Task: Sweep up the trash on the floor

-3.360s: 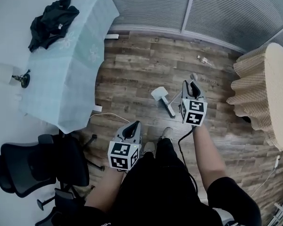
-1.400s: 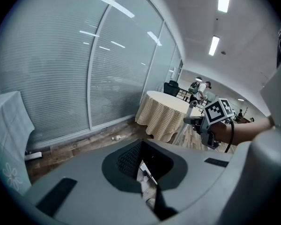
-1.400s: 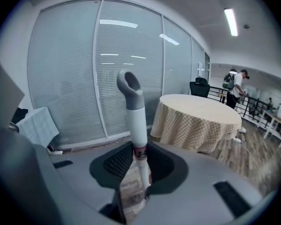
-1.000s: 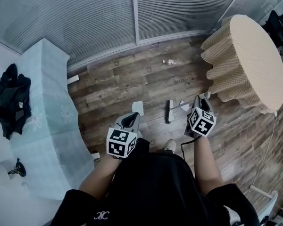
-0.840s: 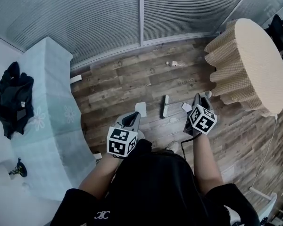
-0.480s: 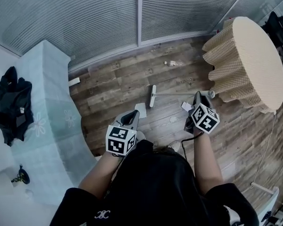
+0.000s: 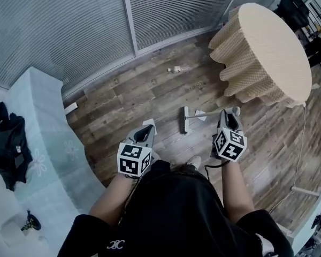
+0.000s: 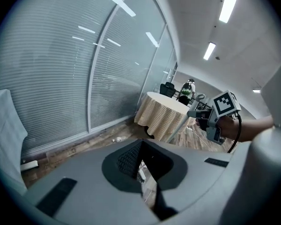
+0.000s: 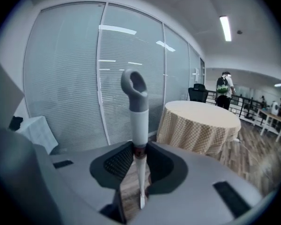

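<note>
My right gripper (image 7: 228,116) is shut on the broom handle (image 7: 213,113), which runs left across the wood floor to the broom head (image 7: 184,120). In the right gripper view the handle (image 9: 139,125) stands between the jaws, its grey loop end (image 9: 133,85) above them. A white scrap (image 7: 201,117) lies by the broom. My left gripper (image 7: 145,134) is shut, with a white dustpan (image 7: 148,123) just past its tips; a dark thin handle shows between the jaws in the left gripper view. More trash (image 7: 176,68) lies near the glass wall, and the trash (image 8: 117,138) also shows in the left gripper view.
A round table with a beige checked cloth (image 7: 262,52) stands at the right, close to the broom's end. A table under a pale blue cloth (image 7: 40,138) with a black garment (image 7: 8,138) is at the left. A cable (image 7: 301,143) trails on the floor at right.
The broom head swung out over the floor to the left, then back nearer the right gripper. The view has turned, so the round table sits closer. Both grippers keep their holds.
</note>
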The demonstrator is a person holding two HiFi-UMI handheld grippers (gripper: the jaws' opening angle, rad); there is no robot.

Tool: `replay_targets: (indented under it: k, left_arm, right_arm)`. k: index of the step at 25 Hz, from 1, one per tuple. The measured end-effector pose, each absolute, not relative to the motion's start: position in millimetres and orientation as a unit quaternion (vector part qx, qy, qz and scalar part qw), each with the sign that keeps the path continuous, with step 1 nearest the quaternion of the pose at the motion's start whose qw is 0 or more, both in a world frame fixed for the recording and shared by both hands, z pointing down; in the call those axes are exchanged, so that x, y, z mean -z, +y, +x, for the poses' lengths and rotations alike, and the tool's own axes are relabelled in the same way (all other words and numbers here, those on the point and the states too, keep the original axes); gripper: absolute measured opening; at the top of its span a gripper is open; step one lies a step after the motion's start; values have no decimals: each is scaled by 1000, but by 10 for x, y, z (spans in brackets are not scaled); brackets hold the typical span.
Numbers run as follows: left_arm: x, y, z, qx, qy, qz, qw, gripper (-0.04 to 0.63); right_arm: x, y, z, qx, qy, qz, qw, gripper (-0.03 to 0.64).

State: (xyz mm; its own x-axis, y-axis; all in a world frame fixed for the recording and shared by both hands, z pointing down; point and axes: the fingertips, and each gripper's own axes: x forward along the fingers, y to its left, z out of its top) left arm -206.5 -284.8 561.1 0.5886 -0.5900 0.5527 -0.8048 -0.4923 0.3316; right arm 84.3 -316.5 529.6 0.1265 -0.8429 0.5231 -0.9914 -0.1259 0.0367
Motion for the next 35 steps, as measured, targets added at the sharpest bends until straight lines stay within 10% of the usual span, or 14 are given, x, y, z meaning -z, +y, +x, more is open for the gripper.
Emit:
replay_targets:
  k: [11,35]
  left_arm:
    - [-5578,-2808,-1746,-188,-393,853,286,-5]
    - [-5628,-2781,-2547,-167,-463,816,303,-5]
  right_arm:
    - [-5674,-2857,1024,-200,-618,714,260,100]
    - [-5527,-3368,-25,-269,-684,656,170,100]
